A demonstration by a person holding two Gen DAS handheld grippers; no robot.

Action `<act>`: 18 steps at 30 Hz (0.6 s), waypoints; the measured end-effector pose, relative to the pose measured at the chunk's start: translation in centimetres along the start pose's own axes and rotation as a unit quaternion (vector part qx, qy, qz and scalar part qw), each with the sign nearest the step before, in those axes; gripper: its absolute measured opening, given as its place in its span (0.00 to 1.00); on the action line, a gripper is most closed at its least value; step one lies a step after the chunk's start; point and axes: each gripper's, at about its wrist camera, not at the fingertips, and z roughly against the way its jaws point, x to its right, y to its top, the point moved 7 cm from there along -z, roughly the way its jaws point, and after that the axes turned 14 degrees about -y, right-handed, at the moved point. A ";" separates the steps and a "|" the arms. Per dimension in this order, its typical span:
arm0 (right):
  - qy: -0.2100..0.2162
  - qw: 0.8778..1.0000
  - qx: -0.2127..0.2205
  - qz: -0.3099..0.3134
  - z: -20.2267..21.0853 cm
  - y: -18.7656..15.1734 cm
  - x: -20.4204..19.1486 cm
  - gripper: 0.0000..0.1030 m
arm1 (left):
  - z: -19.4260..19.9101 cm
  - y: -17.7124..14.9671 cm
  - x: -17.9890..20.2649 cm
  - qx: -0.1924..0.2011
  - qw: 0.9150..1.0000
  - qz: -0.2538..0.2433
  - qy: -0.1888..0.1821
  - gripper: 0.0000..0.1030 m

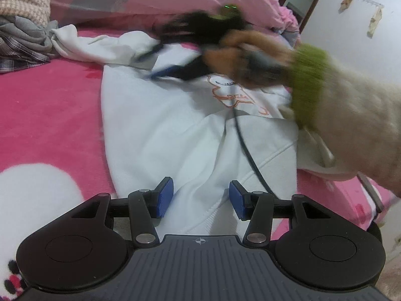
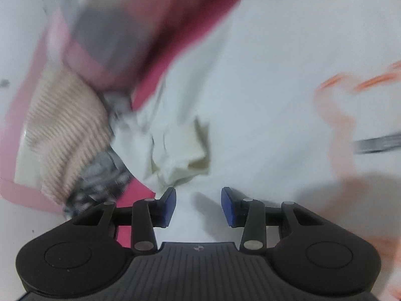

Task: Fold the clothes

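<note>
Mostly soft, rumpled white sweatshirt [image 1: 175,130]

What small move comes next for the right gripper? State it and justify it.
Probably lower the right gripper onto the crumpled sleeve end of the white sweatshirt and close on it. Its jaws stand apart with nothing between them, and the sleeve lies bunched just ahead, not yet folded over the body. The left gripper hovers open over the hem.
</note>
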 end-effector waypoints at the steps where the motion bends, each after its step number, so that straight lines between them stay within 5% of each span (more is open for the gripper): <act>1: 0.008 1.000 0.010 0.005 -1.0 1.0 -1.6 0.40 | 0.0 0.0 0.0 -0.001 1.000 0.002 0.003 0.48; 4: 0.042 0.998 0.041 0.015 -3.1 3.6 -6.1 0.39 | 0.0 0.0 0.2 -0.003 1.000 0.005 0.009 0.49; 10: 0.200 0.975 0.098 0.012 0.7 5.4 -12.2 0.48 | 0.1 -0.2 0.3 -0.006 1.000 -0.006 0.009 0.51; 15: 0.171 0.974 0.140 0.047 7.6 2.2 -5.8 0.51 | -0.1 -0.2 0.3 -0.017 1.000 -0.019 0.008 0.53; 18: 0.106 0.969 0.221 0.037 14.5 2.0 2.2 0.53 | -0.2 -0.1 0.1 -0.019 1.000 -0.019 0.006 0.54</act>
